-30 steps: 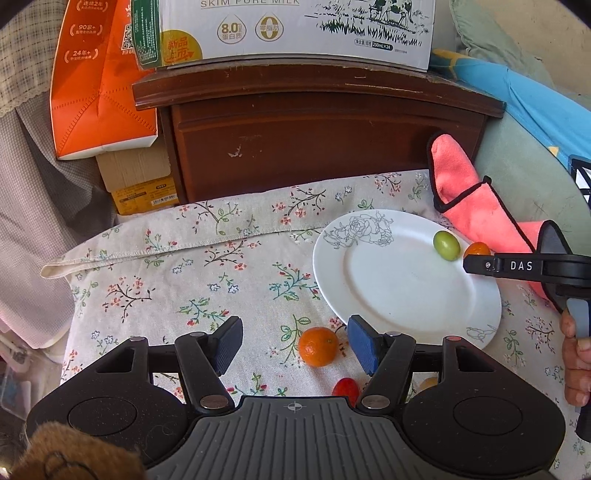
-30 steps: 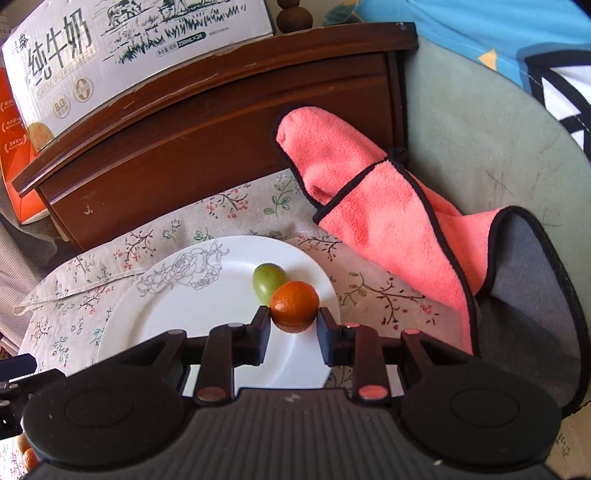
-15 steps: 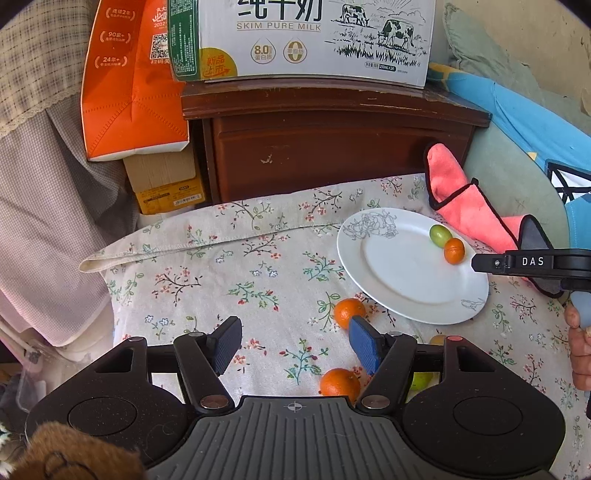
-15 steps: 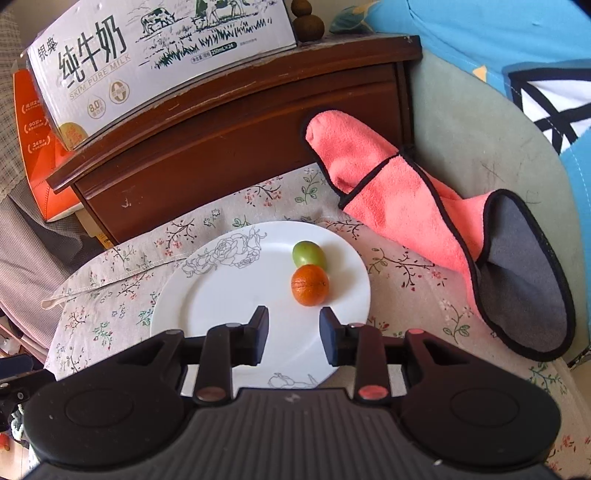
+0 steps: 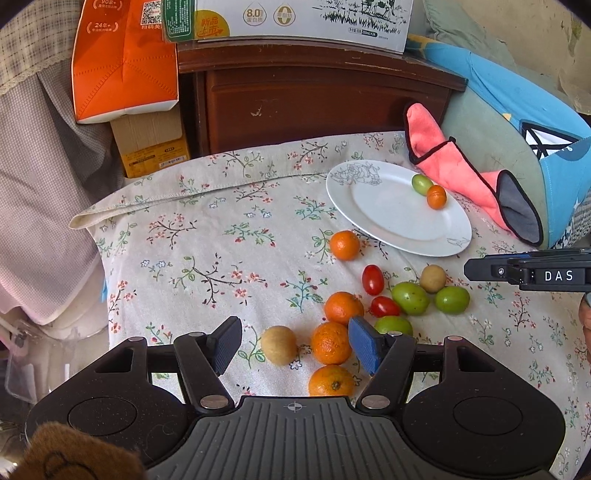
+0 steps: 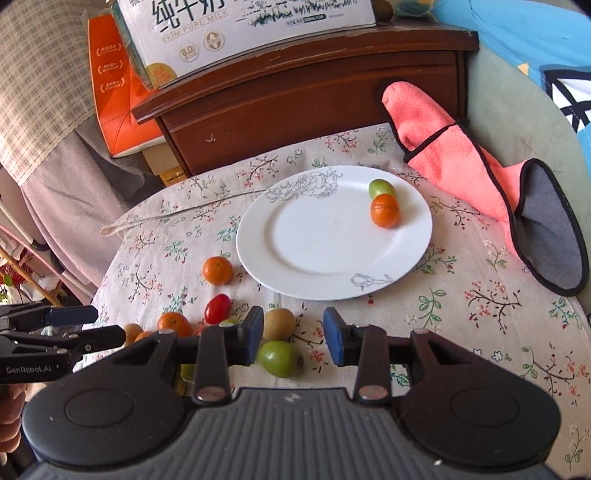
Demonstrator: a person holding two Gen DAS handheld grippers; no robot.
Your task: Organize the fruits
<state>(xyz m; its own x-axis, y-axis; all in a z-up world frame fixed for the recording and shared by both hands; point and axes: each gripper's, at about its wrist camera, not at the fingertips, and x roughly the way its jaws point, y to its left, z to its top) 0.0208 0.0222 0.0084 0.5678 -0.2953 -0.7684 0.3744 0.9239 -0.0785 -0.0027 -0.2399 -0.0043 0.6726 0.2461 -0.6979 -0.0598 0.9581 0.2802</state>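
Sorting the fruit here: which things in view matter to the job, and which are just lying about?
Job: white plate holding a green fruit and small orange; loose oranges, cherry tomatoes, green fruits, tan fruits on the cloth.

Lying about: pink towel, milk carton, orange box.

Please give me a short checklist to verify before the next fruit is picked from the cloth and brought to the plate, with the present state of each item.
1. Right tool empty, jaws opening: ok.
2. Left tool open, gripping nothing: ok.
3. White plate has free space: ok.
4. Small orange and green fruit rest inside the plate rim: ok.
5. Loose fruit within view, such as the green one under the right tool: ok.
6. Whether the fruits are firm enough: cannot tell.
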